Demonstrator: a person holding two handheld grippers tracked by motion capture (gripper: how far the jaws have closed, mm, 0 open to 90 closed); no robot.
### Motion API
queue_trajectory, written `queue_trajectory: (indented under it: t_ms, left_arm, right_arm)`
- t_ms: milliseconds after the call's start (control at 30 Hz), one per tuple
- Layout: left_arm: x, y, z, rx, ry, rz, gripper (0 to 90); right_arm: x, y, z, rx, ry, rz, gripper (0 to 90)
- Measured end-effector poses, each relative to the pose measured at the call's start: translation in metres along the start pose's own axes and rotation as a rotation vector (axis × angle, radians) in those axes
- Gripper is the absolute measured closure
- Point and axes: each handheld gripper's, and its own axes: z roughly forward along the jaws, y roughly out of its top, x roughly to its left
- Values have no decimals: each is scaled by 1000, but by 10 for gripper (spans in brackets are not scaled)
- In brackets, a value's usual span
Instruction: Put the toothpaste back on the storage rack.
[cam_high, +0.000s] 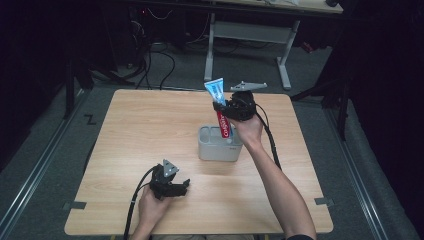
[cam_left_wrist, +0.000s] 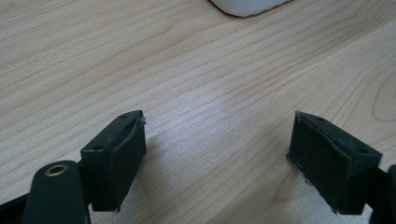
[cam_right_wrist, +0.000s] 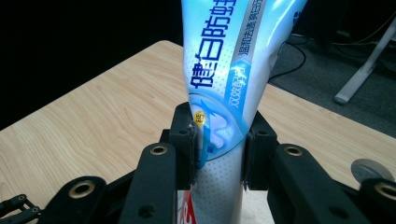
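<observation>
High view: right gripper (cam_high: 222, 111), clamped on toothpaste tube (cam_high: 220, 107), lowers it into grey holder (cam_high: 218, 150); next, release; left gripper (cam_high: 181, 187) gapes empty nearby.

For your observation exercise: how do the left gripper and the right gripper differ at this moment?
The left gripper rests low on the table, jaws open and empty; the right gripper is raised over the grey holder, shut on the toothpaste tube. Both are black, hand-held and trail a cable.

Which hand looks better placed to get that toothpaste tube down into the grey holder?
The right: its claw already grips the toothpaste tube above the grey holder. The left claw rests open, apart.
</observation>
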Motion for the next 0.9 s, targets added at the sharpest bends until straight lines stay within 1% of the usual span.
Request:
queue_trajectory:
  t_ms: [267,333,500,667,833,900]
  left_arm:
    - [0,0,0,2,-4,3,196]
    - [0,0,0,2,-4,3,197]
    - [0,0,0,0,-3,2,198]
    - [0,1,1,0,-5,0,204]
    - [0,1,1,-1,-1,-4,207]
    - [0,2,1,0,-1,-4,208]
  right_arm:
    - [3,-9,9,34,-2,-27,701]
    - [2,-13,12,48,1,-23,700]
    - [1,-19,14,58,0,-17,698]
    - [5,-25,15,83,-8,-61,697]
    - [7,-27,17,104,0,-82,695]
    - [7,-28,18,109,10,-82,694]
